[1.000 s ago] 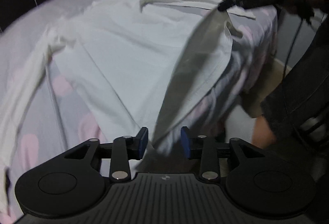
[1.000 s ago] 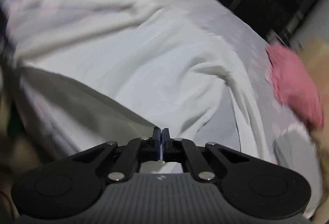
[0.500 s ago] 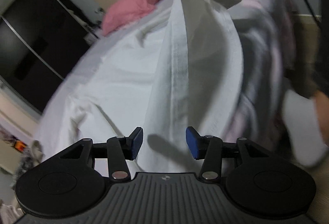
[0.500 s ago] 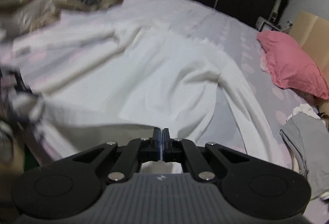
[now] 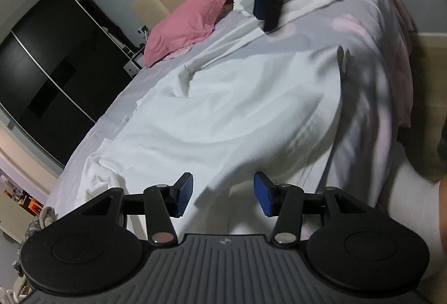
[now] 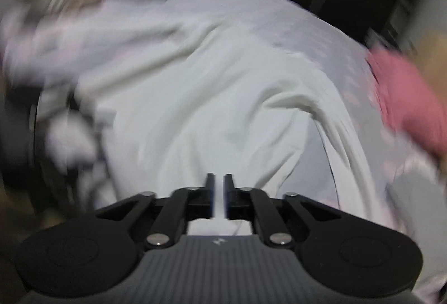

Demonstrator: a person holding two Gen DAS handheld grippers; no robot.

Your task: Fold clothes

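Left tool [image 5: 223, 193] agape — shirt [image 5: 237, 108] crosswise.

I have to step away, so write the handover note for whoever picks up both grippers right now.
Left gripper: open, holding nothing, at the near edge of the bed.
Right gripper: jaws parted by a narrow gap with white cloth showing in it; that view is blurred, so the grip is uncertain.
White shirt: spread on the bed, still wrinkled, one sleeve trailing toward the headboard. Pink pillow lies beyond it.
Done: shirt laid out on the bed.
Left: smooth it, bring in the sleeves, fold the body.
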